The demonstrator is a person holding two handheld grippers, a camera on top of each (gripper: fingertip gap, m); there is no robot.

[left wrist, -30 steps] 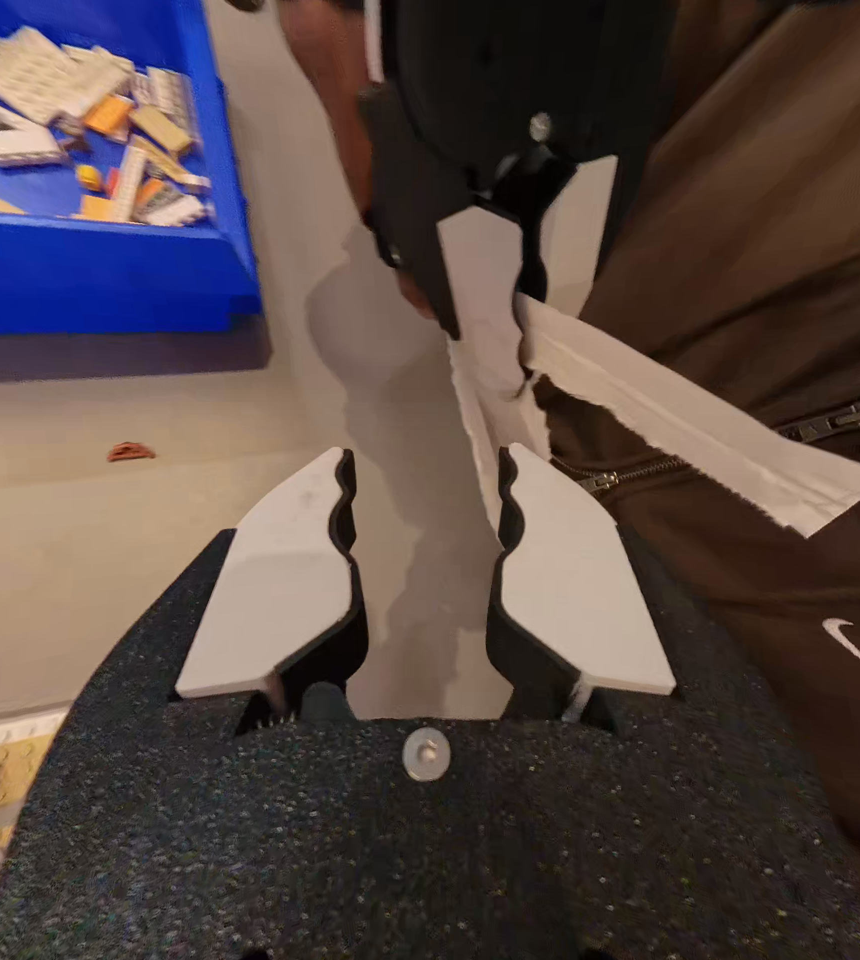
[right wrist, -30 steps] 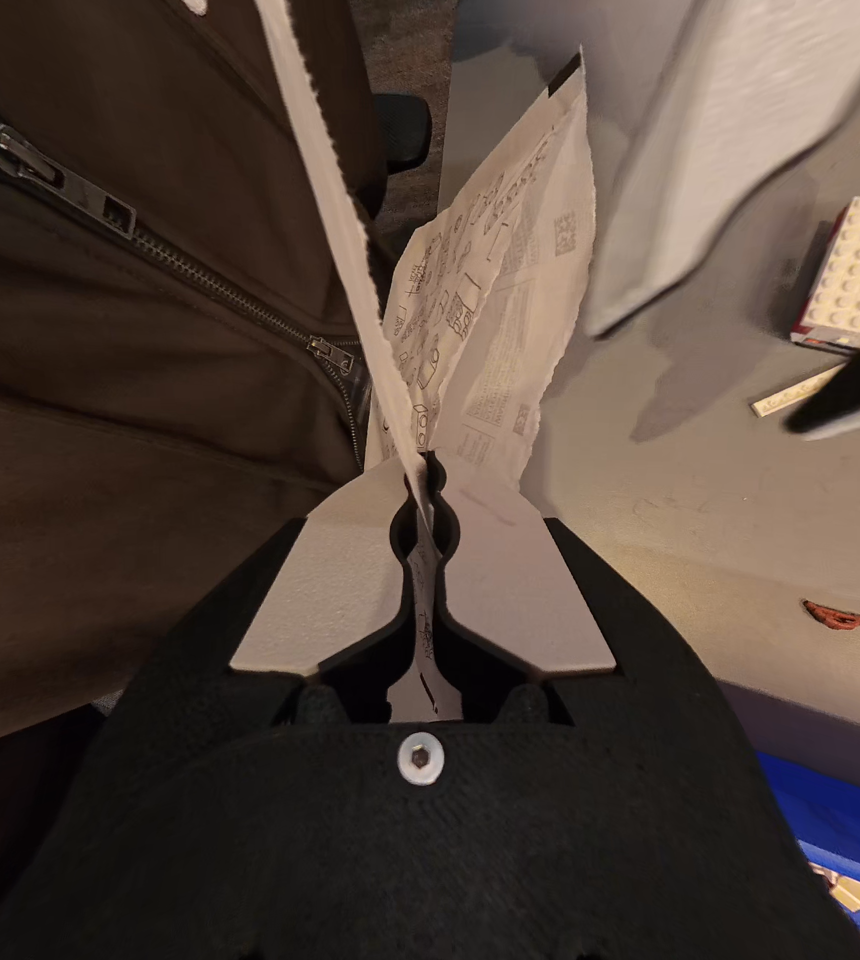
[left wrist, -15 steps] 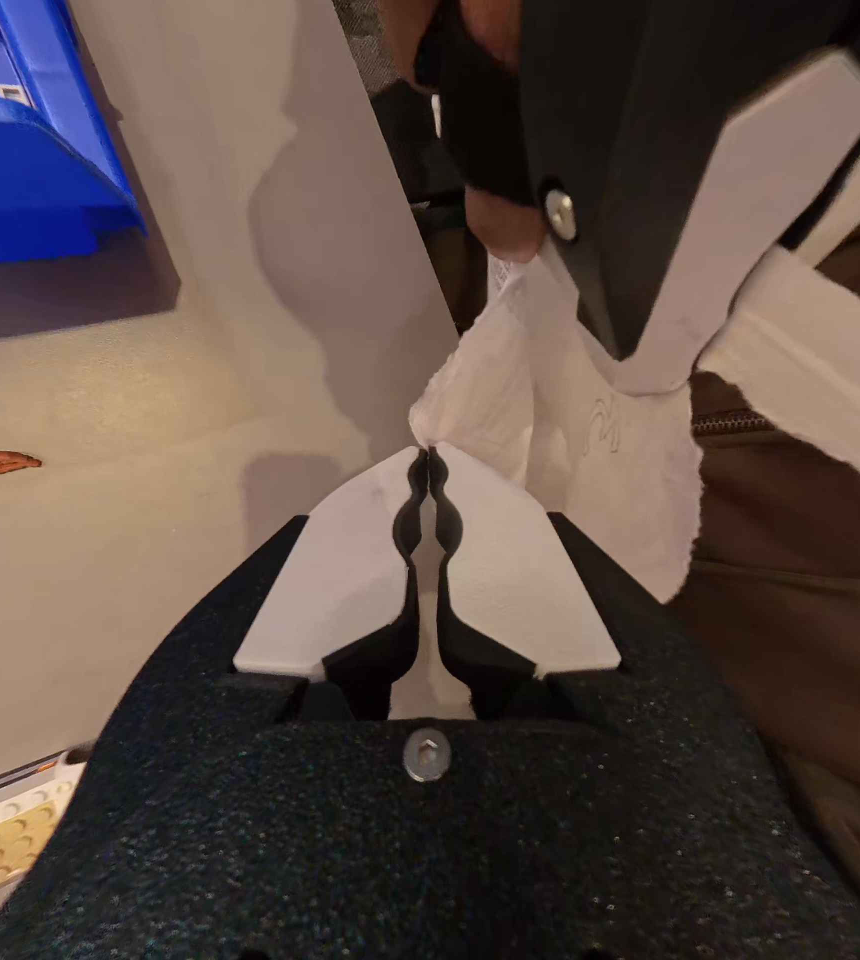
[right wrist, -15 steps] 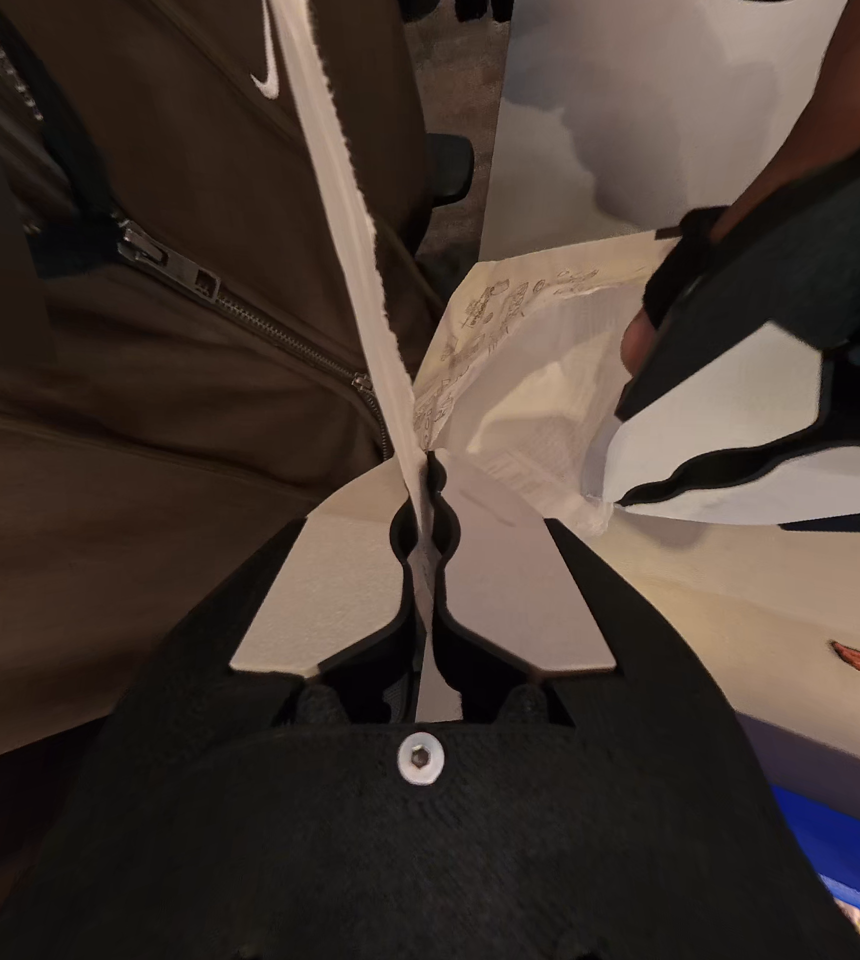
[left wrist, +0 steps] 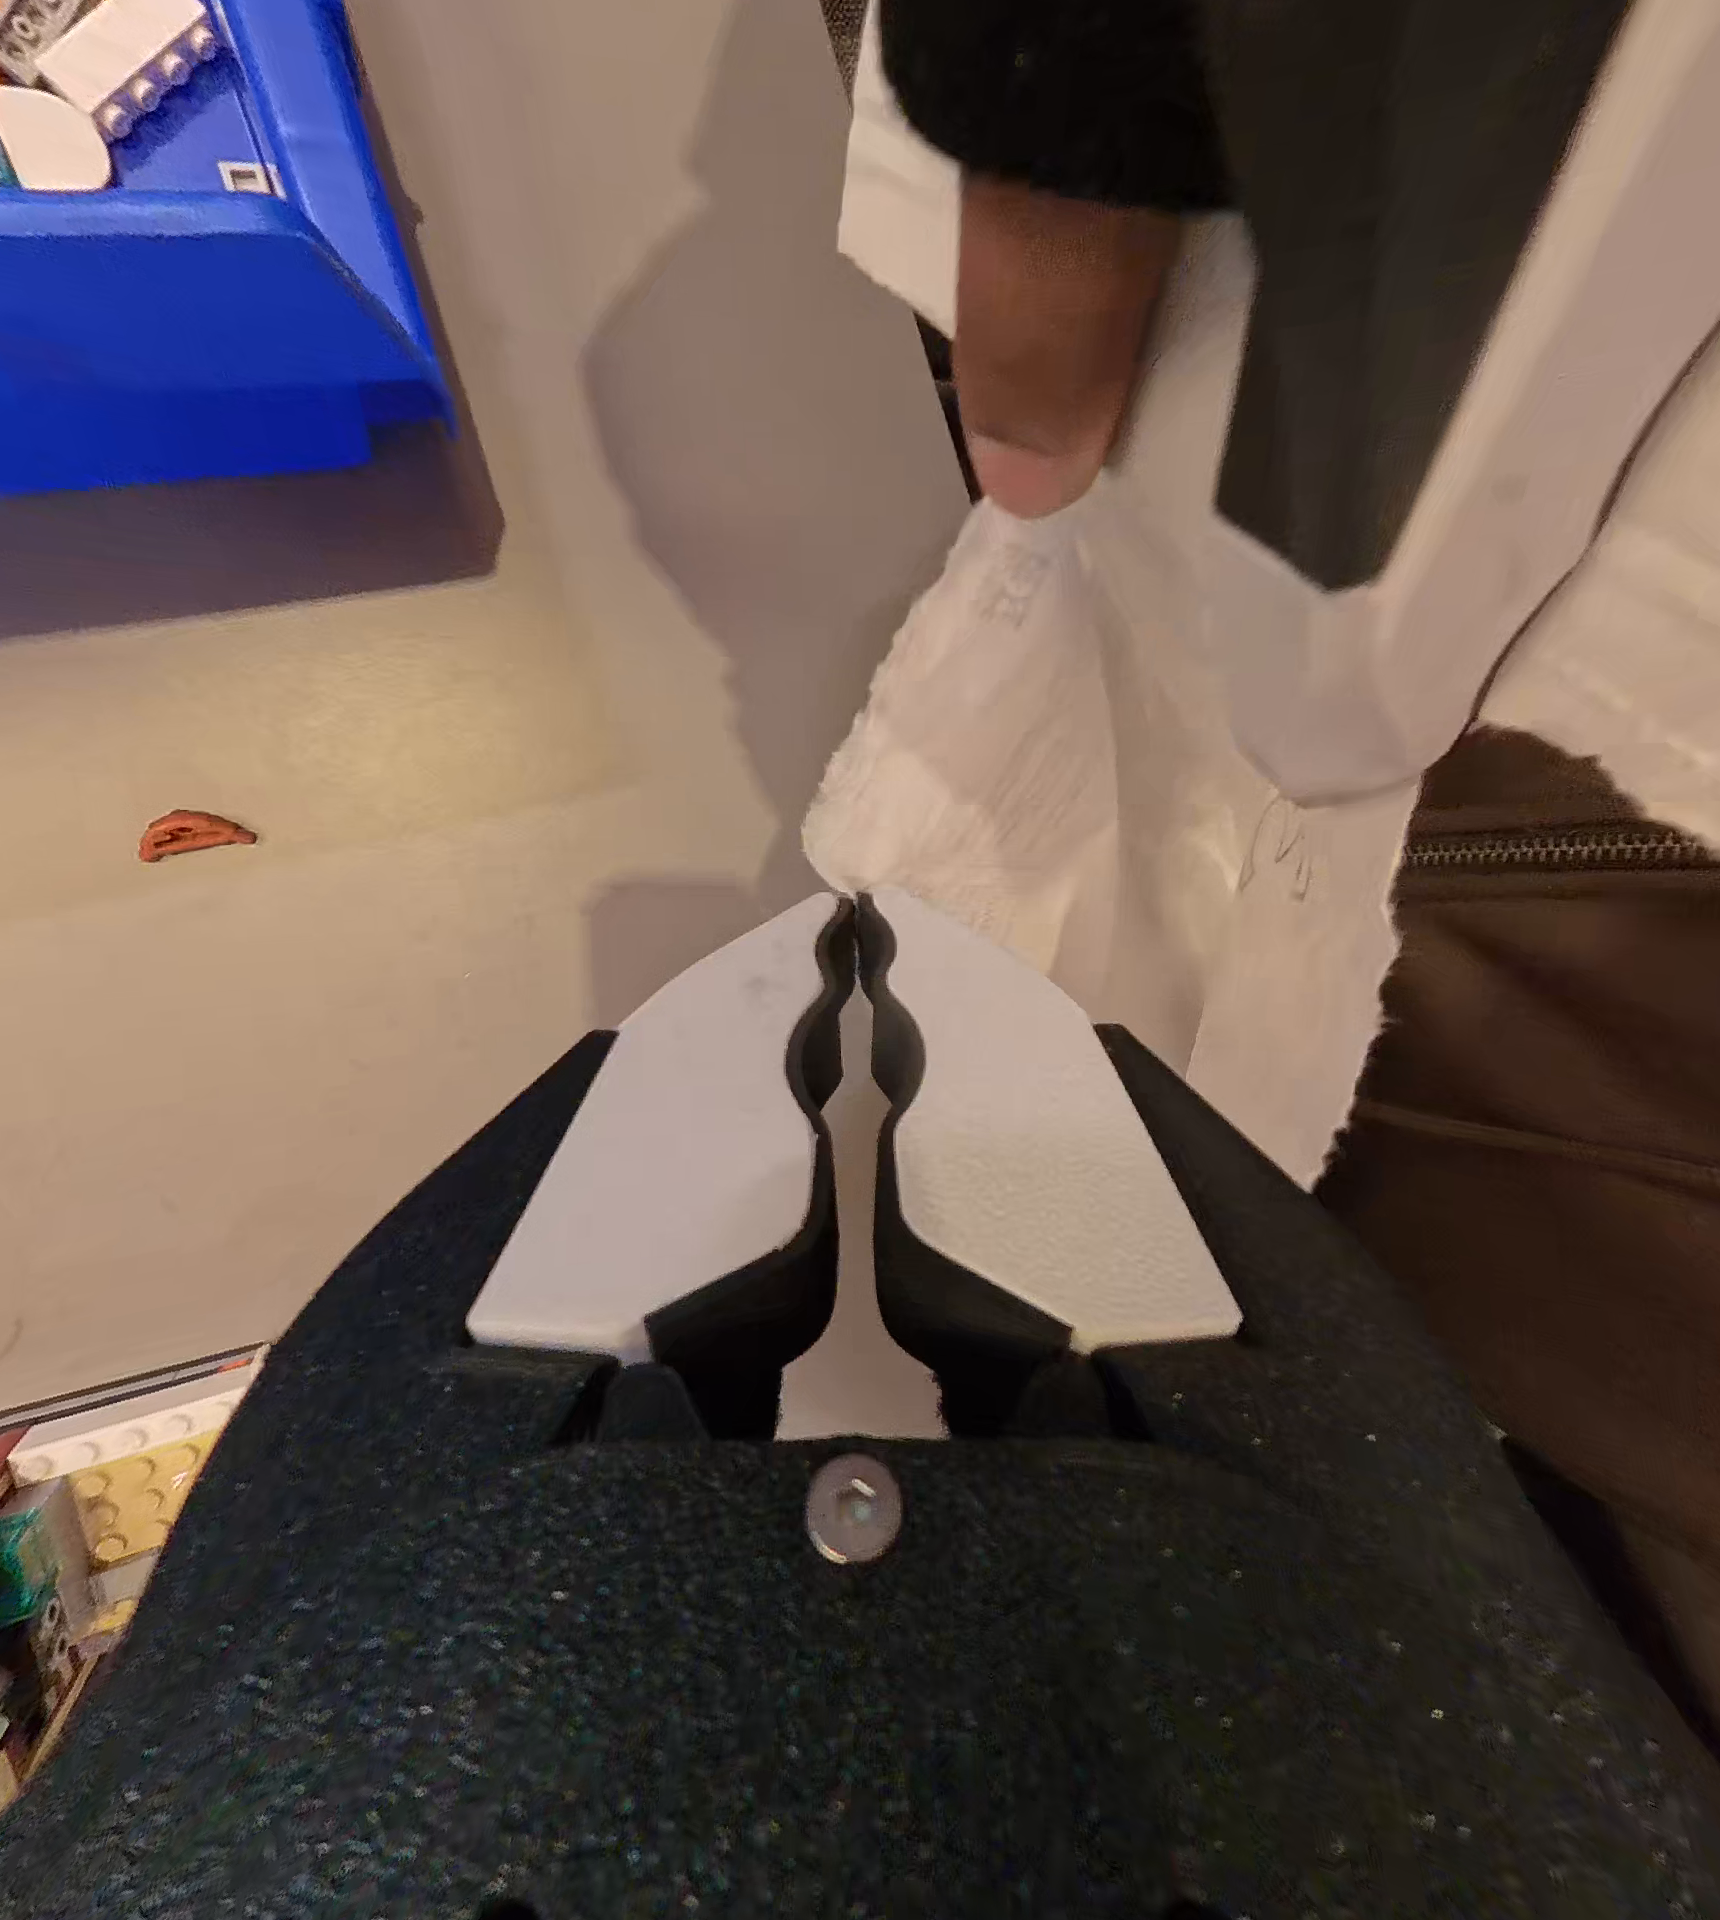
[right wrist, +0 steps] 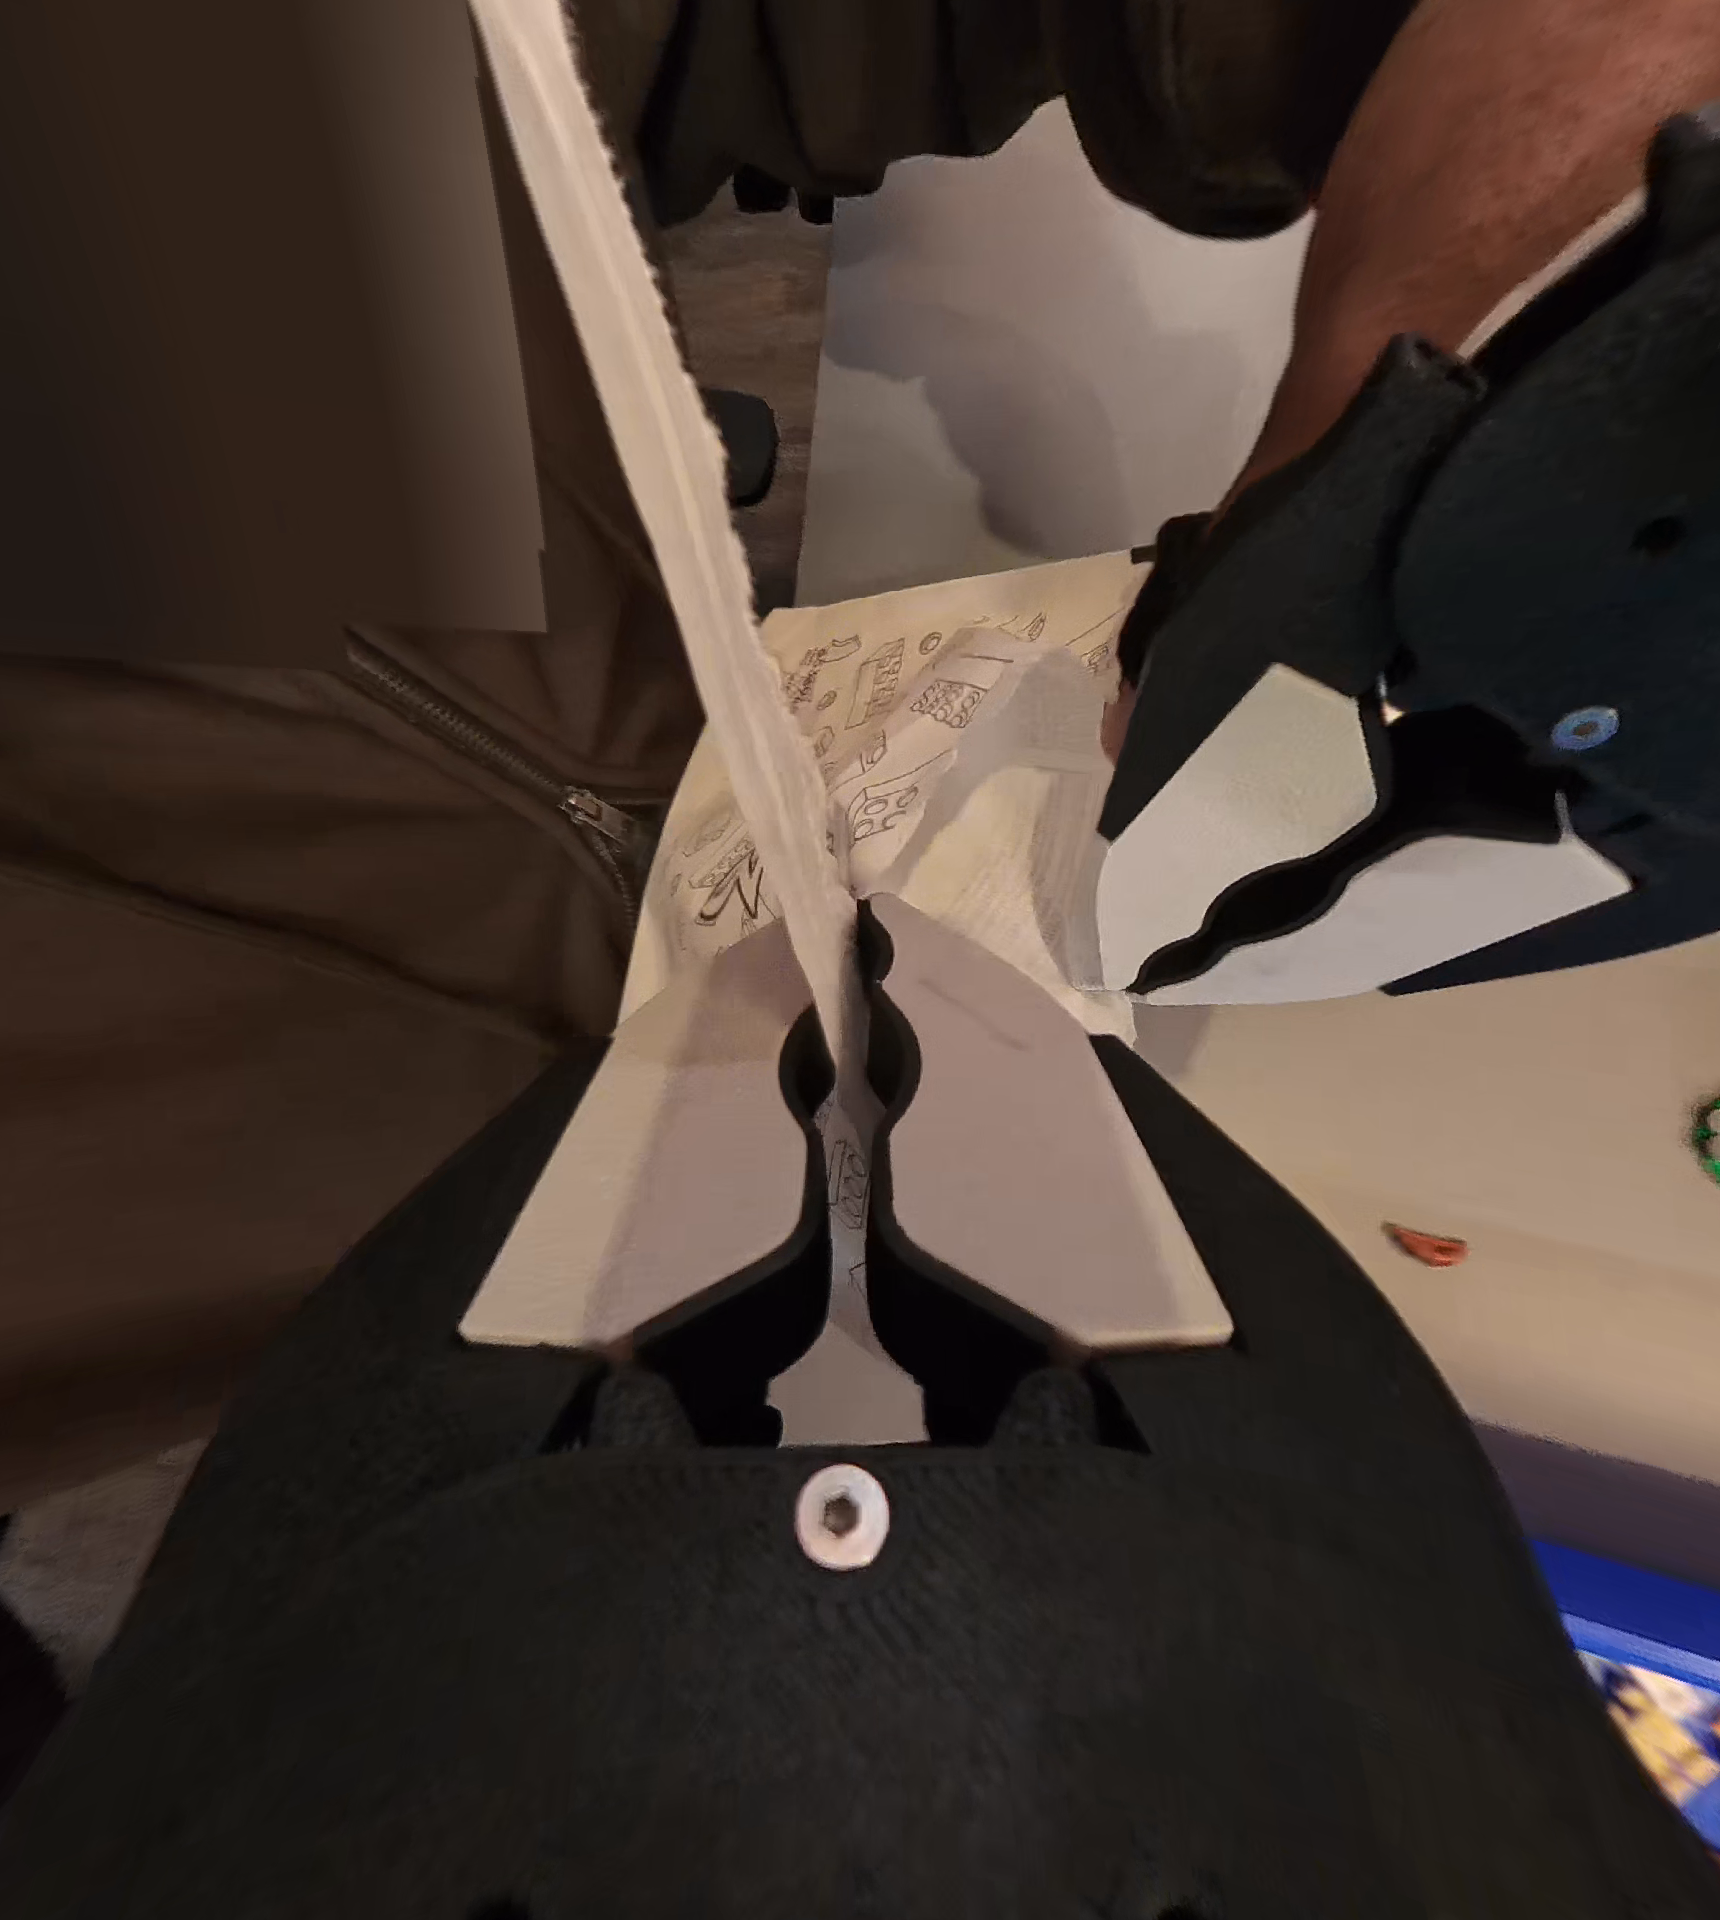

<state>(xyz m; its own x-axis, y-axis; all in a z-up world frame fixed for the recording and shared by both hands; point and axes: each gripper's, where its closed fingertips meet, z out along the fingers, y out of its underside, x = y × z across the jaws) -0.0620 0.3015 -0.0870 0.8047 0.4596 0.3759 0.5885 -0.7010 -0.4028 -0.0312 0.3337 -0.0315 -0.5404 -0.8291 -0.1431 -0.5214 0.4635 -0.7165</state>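
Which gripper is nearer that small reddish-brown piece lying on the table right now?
Left, as far as I can judge. The left gripper grips the white paper bag on the side towards the reddish-brown piece; the right gripper holds it over the jacket side.

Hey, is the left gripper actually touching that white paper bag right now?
Touching. In the left wrist view the left gripper has its fingertips closed on the white paper bag's edge; the right wrist view shows the same pinch.

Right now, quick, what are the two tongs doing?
Left tongs: closed, pinching the edge of the white paper bag.
Right tongs: closed on the same paper bag, gripping it by its torn strip.
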